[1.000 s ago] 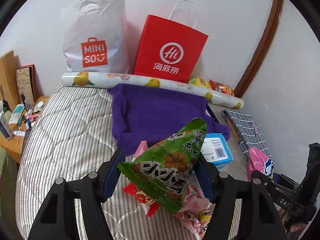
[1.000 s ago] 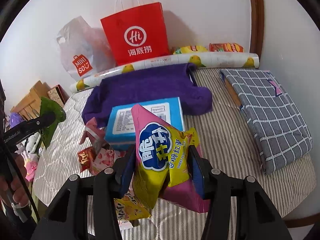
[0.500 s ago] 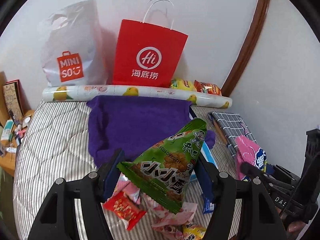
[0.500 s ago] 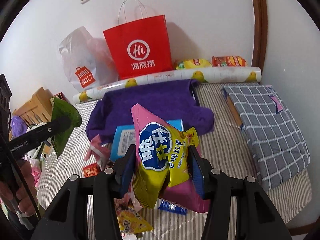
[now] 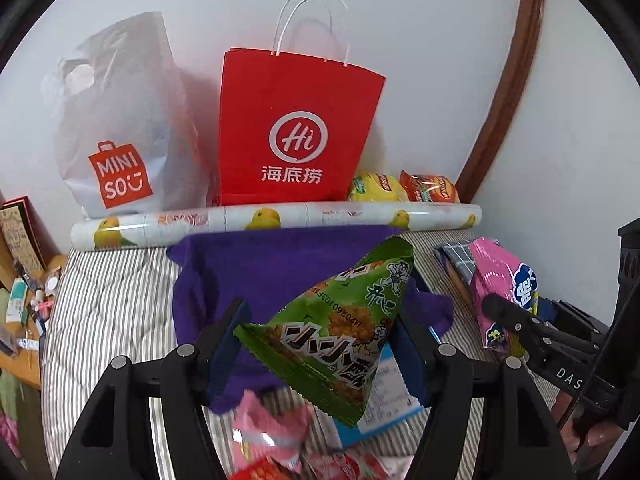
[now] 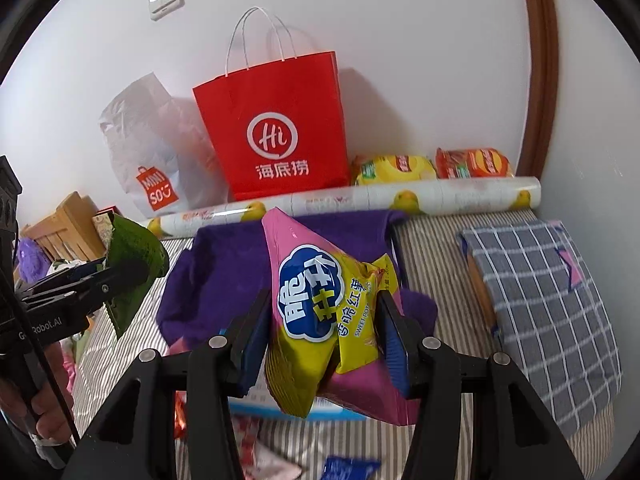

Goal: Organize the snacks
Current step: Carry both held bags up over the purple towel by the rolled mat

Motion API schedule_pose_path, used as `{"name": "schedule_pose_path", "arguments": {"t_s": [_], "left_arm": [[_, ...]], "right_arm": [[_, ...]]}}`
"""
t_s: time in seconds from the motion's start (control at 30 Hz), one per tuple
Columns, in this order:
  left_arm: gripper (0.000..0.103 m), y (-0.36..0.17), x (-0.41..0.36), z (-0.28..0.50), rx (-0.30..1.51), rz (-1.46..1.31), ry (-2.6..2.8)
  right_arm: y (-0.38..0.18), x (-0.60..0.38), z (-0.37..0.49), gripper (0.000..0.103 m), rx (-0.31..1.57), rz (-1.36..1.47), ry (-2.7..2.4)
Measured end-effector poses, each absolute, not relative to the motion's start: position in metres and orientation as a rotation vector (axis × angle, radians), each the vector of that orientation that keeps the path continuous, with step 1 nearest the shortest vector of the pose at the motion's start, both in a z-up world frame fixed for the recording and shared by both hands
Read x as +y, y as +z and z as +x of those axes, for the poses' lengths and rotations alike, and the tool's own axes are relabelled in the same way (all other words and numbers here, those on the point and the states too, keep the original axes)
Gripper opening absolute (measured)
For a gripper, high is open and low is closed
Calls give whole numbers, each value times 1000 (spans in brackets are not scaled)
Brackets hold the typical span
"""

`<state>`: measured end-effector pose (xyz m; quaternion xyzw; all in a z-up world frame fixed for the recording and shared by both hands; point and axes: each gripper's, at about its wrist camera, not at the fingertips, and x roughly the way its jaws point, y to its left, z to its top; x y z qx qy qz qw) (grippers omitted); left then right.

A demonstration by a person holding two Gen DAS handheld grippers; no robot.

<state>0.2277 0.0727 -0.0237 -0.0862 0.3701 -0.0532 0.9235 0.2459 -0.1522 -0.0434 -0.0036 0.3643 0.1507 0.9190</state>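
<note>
Above the striped bed (image 5: 104, 312), both jaws clamp snack packets (image 5: 340, 336).

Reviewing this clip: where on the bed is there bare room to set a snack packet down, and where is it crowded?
Free: the striped mattress left of the purple cloth, below the wrapping-paper roll; also the strip between that cloth and the checked cushion. Crowded: the near edge under both grippers, with the blue box and loose packets.

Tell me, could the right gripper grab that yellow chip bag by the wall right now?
Probably not: the right gripper is already shut on the pink snack bag, and the yellow chip bag sits behind the wrapped roll.
</note>
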Motion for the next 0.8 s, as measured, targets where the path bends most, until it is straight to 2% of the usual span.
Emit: {"name": "schedule_pose_path", "arguments": {"t_s": [0.8], "left_arm": [[66,-49,93,345,803,-187,-58]], "right_arm": [[-69,-131,365,50,761,-56,339]]}}
